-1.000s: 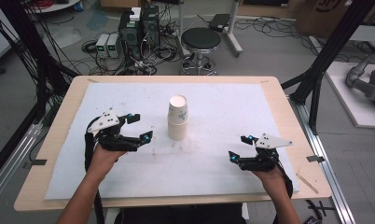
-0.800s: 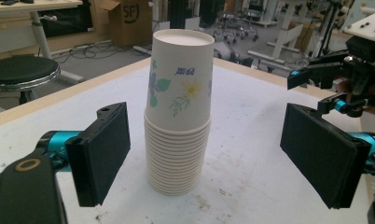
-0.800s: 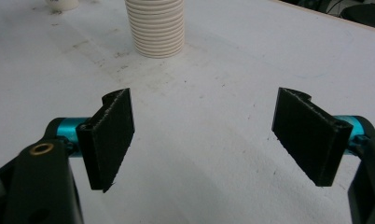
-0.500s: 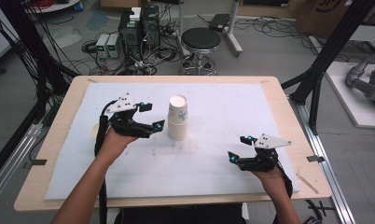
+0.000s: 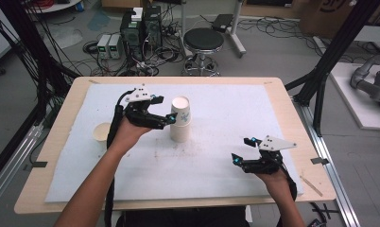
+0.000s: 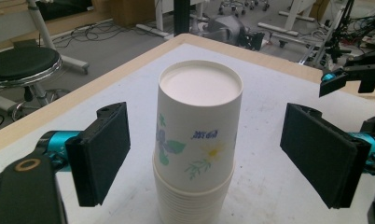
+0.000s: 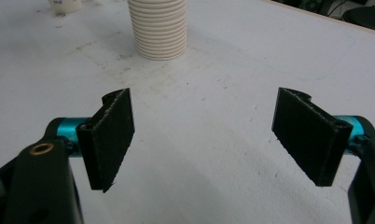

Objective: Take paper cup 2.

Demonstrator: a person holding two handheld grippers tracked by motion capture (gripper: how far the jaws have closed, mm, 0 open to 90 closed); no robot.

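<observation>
Reaching: the left gripper (image 5: 170,118) is held at the upper part of a tall stack of upturned white paper cups printed with small flowers (image 5: 180,119), just at the stack's 9 o'clock side in the high view.
Left gripper state: its two black jaws are spread wide in the left gripper view, one on either side of the top cup, with a clear gap on both sides; nothing is gripped.
Cup stack: it stands upright near the middle of the white foam-covered wooden table (image 5: 226,179), the flat base of the top cup facing up, and many ribbed rims are seen piled at its foot (image 6: 195,196).
Right gripper (image 5: 240,150): it is held low over the table at about 4 o'clock from the stack, well apart from it.
Right gripper state: its jaws are parted widely in the right gripper view, with bare table between them; nothing is held.
Single cup: one small white paper cup (image 5: 102,132) stands alone at the stack's 9 o'clock, beyond the left hand (image 5: 126,135).
</observation>
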